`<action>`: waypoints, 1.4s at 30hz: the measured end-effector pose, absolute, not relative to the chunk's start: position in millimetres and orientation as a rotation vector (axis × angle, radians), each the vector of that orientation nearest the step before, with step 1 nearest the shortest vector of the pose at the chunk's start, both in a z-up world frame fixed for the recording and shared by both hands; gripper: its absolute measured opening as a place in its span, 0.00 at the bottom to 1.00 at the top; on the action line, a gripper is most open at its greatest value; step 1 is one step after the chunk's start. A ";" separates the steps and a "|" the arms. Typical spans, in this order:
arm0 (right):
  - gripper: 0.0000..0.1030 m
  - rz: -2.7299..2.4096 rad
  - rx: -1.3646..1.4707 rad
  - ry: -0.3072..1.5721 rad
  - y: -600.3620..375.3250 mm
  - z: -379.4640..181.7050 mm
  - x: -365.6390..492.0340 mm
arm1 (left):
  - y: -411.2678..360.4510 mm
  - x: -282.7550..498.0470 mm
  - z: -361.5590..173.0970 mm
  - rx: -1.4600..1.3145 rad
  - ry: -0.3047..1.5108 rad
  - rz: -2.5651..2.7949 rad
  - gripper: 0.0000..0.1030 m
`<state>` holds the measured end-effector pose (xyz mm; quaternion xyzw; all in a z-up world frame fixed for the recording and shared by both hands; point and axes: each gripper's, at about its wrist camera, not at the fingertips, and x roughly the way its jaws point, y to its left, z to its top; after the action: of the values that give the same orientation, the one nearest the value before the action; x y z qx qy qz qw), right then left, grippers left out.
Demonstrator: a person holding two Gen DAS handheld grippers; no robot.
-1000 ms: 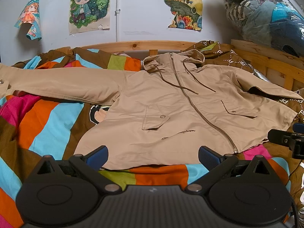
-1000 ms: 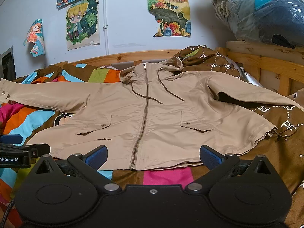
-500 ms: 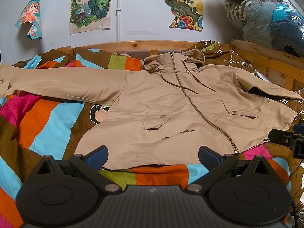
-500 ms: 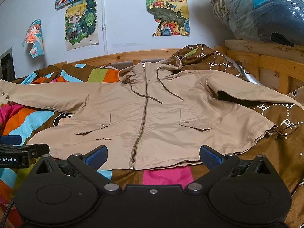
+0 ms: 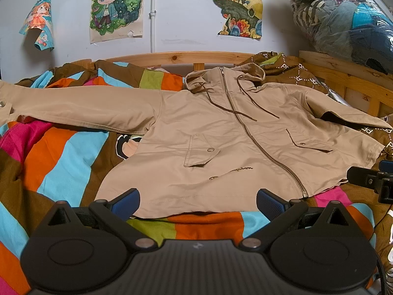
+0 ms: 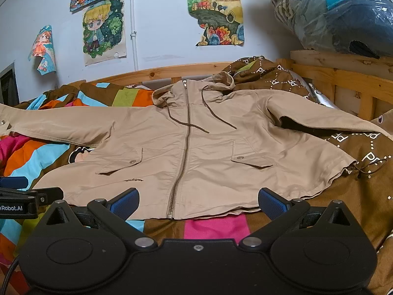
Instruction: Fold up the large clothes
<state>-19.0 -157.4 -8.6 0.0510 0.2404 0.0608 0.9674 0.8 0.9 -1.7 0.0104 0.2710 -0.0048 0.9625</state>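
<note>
A tan hooded jacket point(image 5: 221, 132) point(image 6: 196, 147) lies flat and zipped on the striped bedspread point(image 5: 61, 152), hood toward the wall, both sleeves spread out sideways. Its hem lies just beyond both grippers. My left gripper point(image 5: 197, 202) hovers open at the hem's left half, nothing between its blue pads. My right gripper point(image 6: 198, 202) hovers open over the zipper's bottom end, also empty. Each gripper shows at the edge of the other's view.
A wooden bed rail point(image 5: 176, 57) runs along the far side and the right. A brown patterned quilt point(image 6: 363, 186) lies under the jacket's right side. A plastic-wrapped bundle point(image 6: 331, 12) sits on the upper right. Posters point(image 5: 115, 5) hang on the wall.
Barely any. Both views have shifted very slightly; the jacket and both open grippers stay where they were.
</note>
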 end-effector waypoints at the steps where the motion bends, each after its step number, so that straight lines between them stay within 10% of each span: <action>1: 0.99 0.122 0.104 0.487 -157.7 -8.8 -18.3 | 0.8 0.8 -1.6 0.021 0.549 -0.009 0.99; 42: 0.99 -0.006 0.274 0.622 -181.7 -21.9 -7.2 | 13.5 29.9 -12.9 -0.028 0.733 -0.022 0.99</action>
<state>-7.2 -181.7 -21.9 0.1346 0.3048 -0.0030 0.9429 29.9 13.5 -12.9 -0.0138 0.3581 -0.0108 0.9335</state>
